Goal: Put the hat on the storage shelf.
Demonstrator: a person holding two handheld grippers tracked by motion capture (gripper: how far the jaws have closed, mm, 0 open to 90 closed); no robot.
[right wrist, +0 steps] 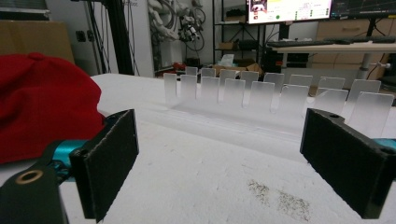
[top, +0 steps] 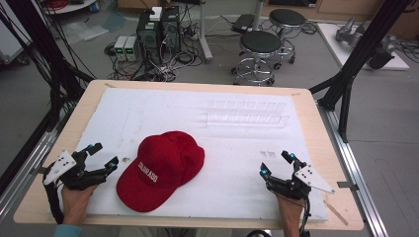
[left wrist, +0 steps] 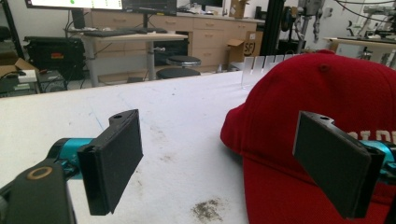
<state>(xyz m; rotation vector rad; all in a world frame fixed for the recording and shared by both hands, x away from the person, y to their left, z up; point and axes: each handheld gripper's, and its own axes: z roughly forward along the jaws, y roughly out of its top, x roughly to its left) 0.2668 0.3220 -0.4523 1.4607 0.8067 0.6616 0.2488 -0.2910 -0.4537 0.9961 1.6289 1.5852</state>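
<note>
Red cloth baseball cap (top: 163, 168) sitting on white foam-topped table (top: 237, 148), brim pointing near-left. Left gripper (top: 103, 157) hanging just beside it, fingers (left wrist: 114, 165) gaping wide, holding nothing. Right gripper (top: 276, 164) sitting well apart, fingers wide too. Left hand looking like closer bet.

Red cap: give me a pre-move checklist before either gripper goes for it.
1. Left gripper open: ok, nothing between its jaws.
2. Right gripper open: ok, also holding nothing.
3. Red cap free of both grippers: ok, it lies untouched on the white sheet.
4. Path from left gripper to the cap's brim: ok, bare sheet between.
5. Clear slotted rack out of the way: ok, it stands behind the cap.
6. Cap's underside and strap: cannot tell, hidden.
</note>
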